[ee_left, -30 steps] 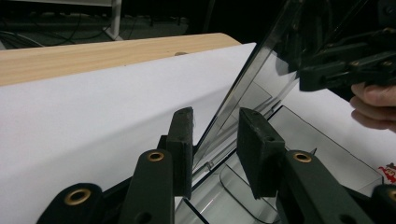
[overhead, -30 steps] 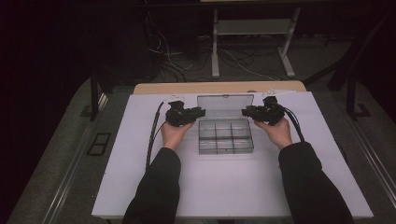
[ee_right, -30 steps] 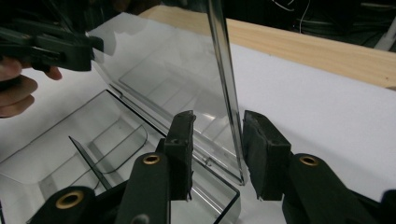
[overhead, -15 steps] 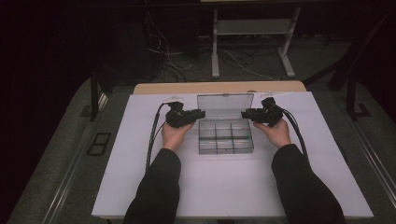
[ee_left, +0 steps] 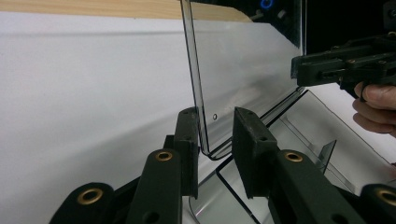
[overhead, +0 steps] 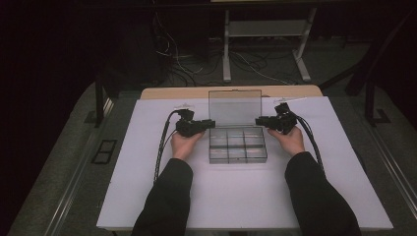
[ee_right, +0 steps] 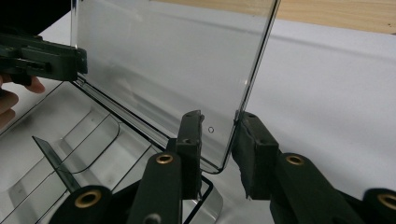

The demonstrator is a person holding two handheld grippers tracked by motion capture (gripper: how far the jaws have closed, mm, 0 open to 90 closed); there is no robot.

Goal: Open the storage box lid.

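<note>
1. My bench is covered by a white sheet, with a strip of bare wood along its far edge. Beyond it, on the dark floor, are loose cables and a metal stand.
2. The clear compartment box sits mid-bench between my hands, its lid standing upright at the far side. Thin dividers split the tray; the compartments I can see look empty.
3. My left tongs straddle the lid's lower left corner. The jaws have just been closing; one pad lies against the lid's edge, the other stands just off it.
4. My right tongs straddle the lid's lower right corner, jaws likewise just been closing, with a narrow gap at either pad.
5. Both forearms reach in from the near edge, hands level, tongs pointing inward at each other across the box.
</note>
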